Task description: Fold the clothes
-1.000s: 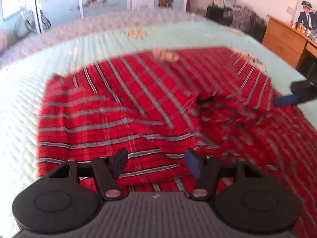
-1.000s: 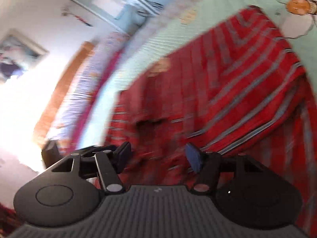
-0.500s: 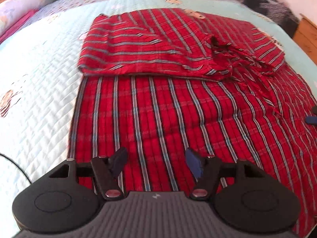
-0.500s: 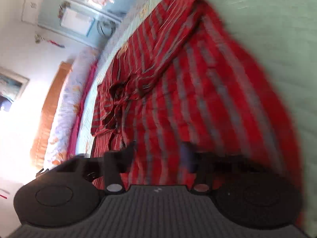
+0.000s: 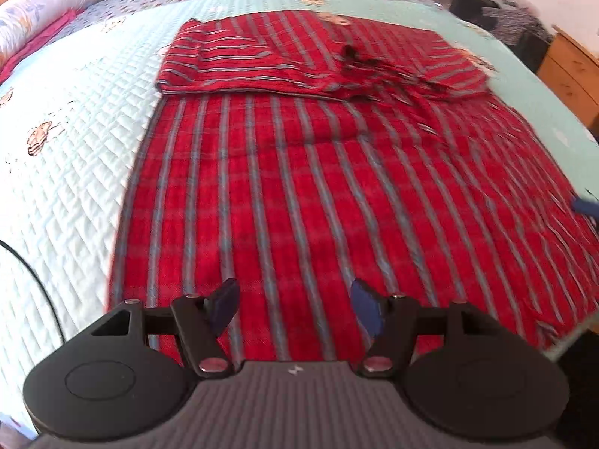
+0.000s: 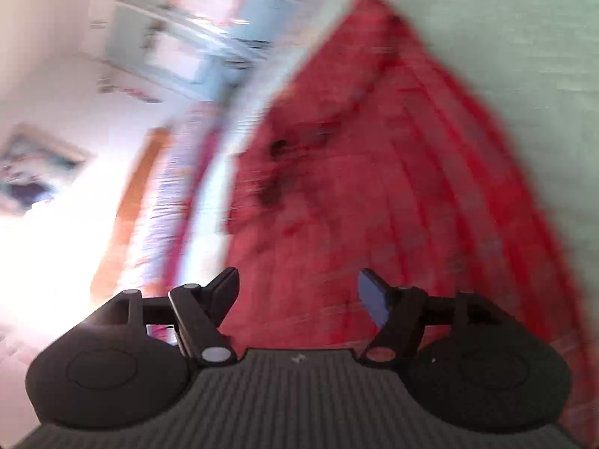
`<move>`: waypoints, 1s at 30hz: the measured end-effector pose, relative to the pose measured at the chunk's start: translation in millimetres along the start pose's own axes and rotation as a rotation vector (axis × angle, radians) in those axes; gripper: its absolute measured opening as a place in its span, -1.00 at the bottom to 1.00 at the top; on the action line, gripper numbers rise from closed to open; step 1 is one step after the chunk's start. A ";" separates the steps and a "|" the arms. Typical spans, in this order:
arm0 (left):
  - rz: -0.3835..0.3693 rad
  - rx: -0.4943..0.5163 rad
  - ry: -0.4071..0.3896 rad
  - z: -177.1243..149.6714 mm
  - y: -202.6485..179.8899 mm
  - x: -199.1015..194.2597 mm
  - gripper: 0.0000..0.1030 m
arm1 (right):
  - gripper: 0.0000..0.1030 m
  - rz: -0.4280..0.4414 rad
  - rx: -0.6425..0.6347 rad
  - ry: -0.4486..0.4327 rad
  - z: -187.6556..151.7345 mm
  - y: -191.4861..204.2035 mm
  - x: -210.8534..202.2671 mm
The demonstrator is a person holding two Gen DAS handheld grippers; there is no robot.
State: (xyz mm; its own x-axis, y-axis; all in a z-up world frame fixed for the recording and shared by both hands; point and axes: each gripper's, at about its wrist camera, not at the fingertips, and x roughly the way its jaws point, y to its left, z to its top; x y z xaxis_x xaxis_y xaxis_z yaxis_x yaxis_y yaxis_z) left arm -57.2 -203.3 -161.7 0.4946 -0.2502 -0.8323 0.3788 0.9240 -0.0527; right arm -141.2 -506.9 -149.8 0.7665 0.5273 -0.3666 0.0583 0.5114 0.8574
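Left wrist view: a black cable (image 5: 33,273) curves over the pale quilt (image 5: 75,157) at the left edge, and a bolster (image 5: 33,11) lies at the far left. The red striped garment (image 5: 318,194) is spread flat on the quilt through the middle, its far end folded back on itself into a doubled band (image 5: 262,63) with a dark rumpled patch near the right of that band. The left gripper (image 5: 295,301) hangs above the garment's near edge, jaws wide, nothing between them, not touching the cloth. At the right edge a blue fingertip (image 5: 586,205) of the other tool shows by the garment's right side, and a wooden cabinet (image 5: 569,71) stands at the far right.

Right wrist view, heavily blurred: a bright wall with a picture (image 6: 33,172) is on the left, the garment (image 6: 374,187) fills the middle and right on the quilt (image 6: 524,37). The right gripper (image 6: 297,292) has its jaws wide, having just been opening; no cloth is between them.
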 end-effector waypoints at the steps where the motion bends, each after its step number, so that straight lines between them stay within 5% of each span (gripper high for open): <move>1: -0.008 0.002 0.007 -7.0 -5.9 -1.2 0.33 | 0.41 0.032 -0.024 0.007 -5.1 8.2 6.1; 5: -0.002 -0.009 0.000 -24.3 -17.1 -1.5 0.33 | 0.42 0.026 -0.063 0.068 -22.5 22.7 48.0; 9: -0.028 -0.065 -0.006 -31.3 -16.7 -10.2 0.33 | 0.42 -0.109 -0.046 0.173 -51.9 17.8 93.6; 11: -0.040 -0.071 -0.013 -32.3 -16.4 -16.6 0.33 | 0.44 -0.040 -0.054 0.212 -58.6 25.5 96.5; 14: -0.032 -0.073 -0.026 -33.6 -16.2 -25.5 0.33 | 0.43 0.081 0.040 0.169 -53.2 25.8 83.9; 18: -0.019 -0.116 -0.034 -36.9 -8.5 -30.5 0.33 | 0.45 -0.002 0.053 0.119 -56.5 20.7 70.7; 21: -0.004 -0.161 -0.025 -38.3 -0.7 -30.7 0.33 | 0.45 -0.037 0.028 0.171 -74.1 17.1 87.5; 24: -0.006 -0.161 -0.039 -40.2 3.7 -38.5 0.33 | 0.46 -0.076 -0.114 0.147 -77.6 38.7 86.6; 30: -0.019 -0.020 -0.076 -53.3 -15.1 -43.6 0.33 | 0.44 -0.357 -0.733 0.189 -118.2 87.3 68.5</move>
State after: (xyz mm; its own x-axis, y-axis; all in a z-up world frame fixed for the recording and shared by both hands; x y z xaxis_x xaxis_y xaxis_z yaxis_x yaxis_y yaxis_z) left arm -126.2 -190.9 -154.0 0.5458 -0.2881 -0.7868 0.3731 0.9244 -0.0797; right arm -159.2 -346.0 -142.8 0.6572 0.3211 -0.6819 -0.2032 0.9467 0.2500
